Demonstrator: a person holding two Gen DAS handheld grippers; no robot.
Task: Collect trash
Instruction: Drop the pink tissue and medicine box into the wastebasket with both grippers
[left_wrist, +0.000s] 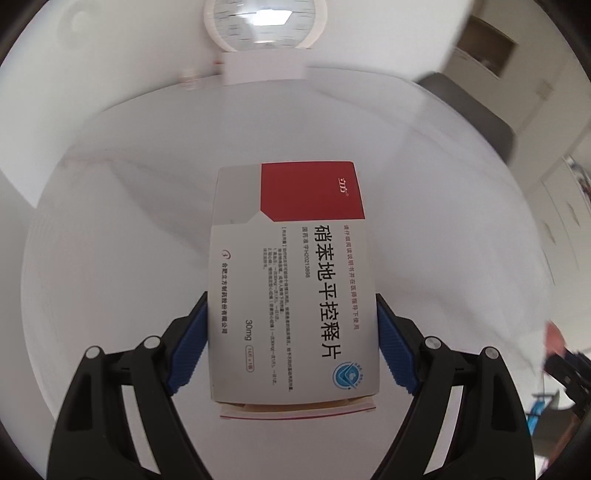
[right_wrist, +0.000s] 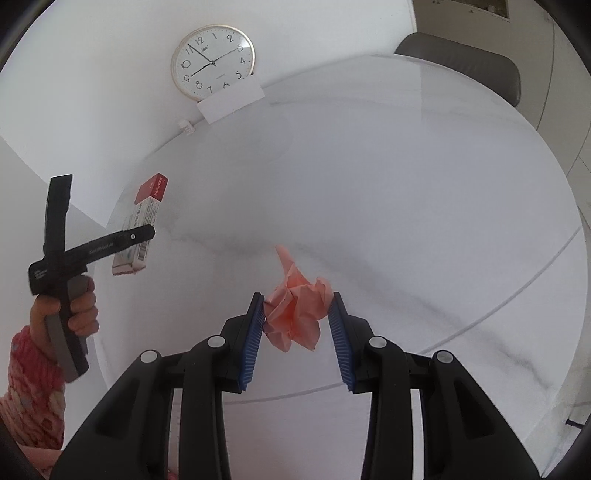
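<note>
Left gripper (left_wrist: 291, 321): the blue pads (left_wrist: 188, 347) clamp the long sides of the box (left_wrist: 291, 280), one pad on each side. The box is a white and red medicine carton with Chinese print and "30mg". Its red end points toward 12 o'clock, away from the camera. Its near end shows an open flap edge at 6 o'clock. The box is held above the table (left_wrist: 110, 258), clear of the surface.

Right gripper (right_wrist: 297, 321): the blue pads (right_wrist: 255, 339) close on the paper (right_wrist: 295, 314), a crumpled pink wad. One pad touches each side of the wad. A twisted tip of the paper points toward 12 o'clock. The wad sits just above the white marbled tabletop (right_wrist: 406, 221); contact with the surface cannot be determined.

In the right wrist view, the left gripper appears at 9 o'clock, held by a hand (right_wrist: 79, 310) in a red patterned sleeve (right_wrist: 29, 387). The box is tilted there, red end up.

Beyond the table, a clock (right_wrist: 213, 62) stands against the white wall at 12 o'clock, behind a white card (right_wrist: 231, 101). A grey chair (right_wrist: 476, 70) stands at the far edge at 1 o'clock.
</note>
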